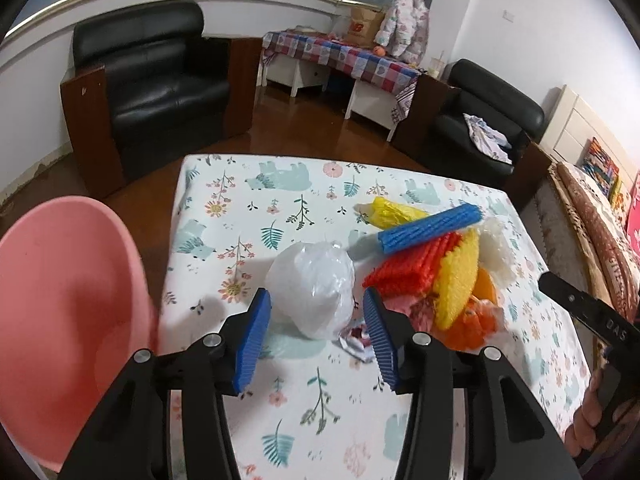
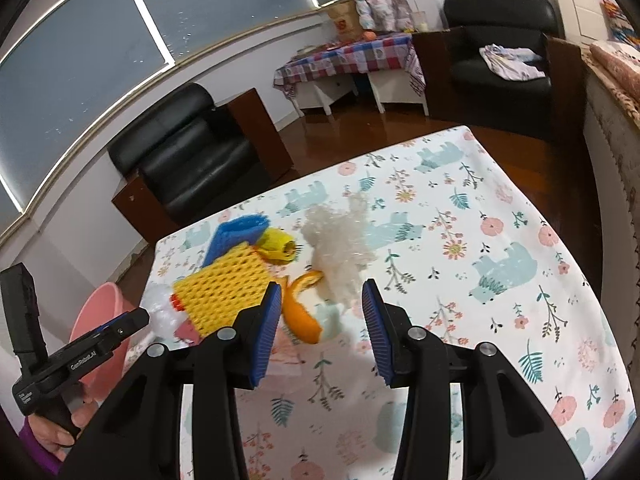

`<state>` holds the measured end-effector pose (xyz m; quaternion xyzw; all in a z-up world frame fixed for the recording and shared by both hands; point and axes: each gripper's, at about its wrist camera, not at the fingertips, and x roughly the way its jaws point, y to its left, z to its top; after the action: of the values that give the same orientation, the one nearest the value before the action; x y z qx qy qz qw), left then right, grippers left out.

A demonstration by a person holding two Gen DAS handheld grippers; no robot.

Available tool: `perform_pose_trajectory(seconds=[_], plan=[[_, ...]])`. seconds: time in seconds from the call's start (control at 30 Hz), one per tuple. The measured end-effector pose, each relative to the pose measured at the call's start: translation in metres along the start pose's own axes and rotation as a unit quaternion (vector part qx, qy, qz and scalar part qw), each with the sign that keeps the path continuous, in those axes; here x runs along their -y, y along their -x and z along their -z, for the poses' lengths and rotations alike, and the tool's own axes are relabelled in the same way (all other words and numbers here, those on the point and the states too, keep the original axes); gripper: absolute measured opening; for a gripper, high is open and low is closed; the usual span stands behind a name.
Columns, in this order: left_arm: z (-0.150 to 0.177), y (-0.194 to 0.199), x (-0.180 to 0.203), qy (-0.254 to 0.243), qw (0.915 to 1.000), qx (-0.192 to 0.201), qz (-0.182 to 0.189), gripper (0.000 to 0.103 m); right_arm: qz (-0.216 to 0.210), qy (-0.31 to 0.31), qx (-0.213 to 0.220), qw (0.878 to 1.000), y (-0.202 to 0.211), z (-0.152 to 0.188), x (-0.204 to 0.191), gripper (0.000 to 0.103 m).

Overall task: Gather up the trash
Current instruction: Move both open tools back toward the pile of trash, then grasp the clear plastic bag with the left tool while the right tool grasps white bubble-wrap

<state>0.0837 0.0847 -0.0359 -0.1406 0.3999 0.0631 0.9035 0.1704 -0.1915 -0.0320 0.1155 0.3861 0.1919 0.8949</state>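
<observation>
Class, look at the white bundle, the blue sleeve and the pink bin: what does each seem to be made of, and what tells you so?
White bundle: probably thin plastic film, glossy, crinkled, half see-through. Blue sleeve: likely soft foam netting, matte, with a ribbed mesh surface. Pink bin: seemingly rigid moulded plastic, smooth, with a soft sheen.

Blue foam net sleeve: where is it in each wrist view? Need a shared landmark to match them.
Left wrist: blue foam net sleeve lies right of centre, slanting across the top of the trash pile, above the red foam net.
Right wrist: it sits left of centre at the pile's far end, behind the yellow foam net.
Shared landmark: the pink bin off the table's edge.
</observation>
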Motion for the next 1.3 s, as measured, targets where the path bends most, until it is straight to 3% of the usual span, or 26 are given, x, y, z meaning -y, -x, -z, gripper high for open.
perform_pose_trajectory(seconds=[0.23, 0.33, 0.47, 0.8, 1.0, 1.3], plan=[[-0.002, -0.023, 0.003, 0.007, 0.9996, -0.019, -0.018, 0.046, 0.008, 0.0, -0.001, 1.0, -0.018, -0.01, 0.006, 0.048], [-0.001, -0.027, 0.002, 0.011, 0.9996, -0.021, -0.015, 0.029, 0.02, 0.008, -0.002, 1.0, -0.028, -0.013, 0.006, 0.048], [-0.001, -0.025, 0.002, 0.015, 0.9997, -0.016, -0.01, 0.022, 0.031, 0.006, -0.008, 0.999, -0.039, -0.015, 0.01, 0.048], [0.002, -0.007, -0.003, 0.029, 0.9996, -0.001, 0.006, 0.02, 0.019, -0.023, -0.032, 0.999, -0.056, -0.01, 0.022, 0.047], [0.006, 0.001, 0.001, 0.023, 0.9997, 0.003, 0.008, 0.02, 0.012, -0.022, -0.046, 0.999, -0.066, -0.009, 0.021, 0.021], [0.01, 0.019, 0.002, 0.017, 0.9996, 0.021, 0.01, 0.02, 0.01, -0.019, -0.029, 0.999, -0.049, -0.005, 0.017, 0.014]])
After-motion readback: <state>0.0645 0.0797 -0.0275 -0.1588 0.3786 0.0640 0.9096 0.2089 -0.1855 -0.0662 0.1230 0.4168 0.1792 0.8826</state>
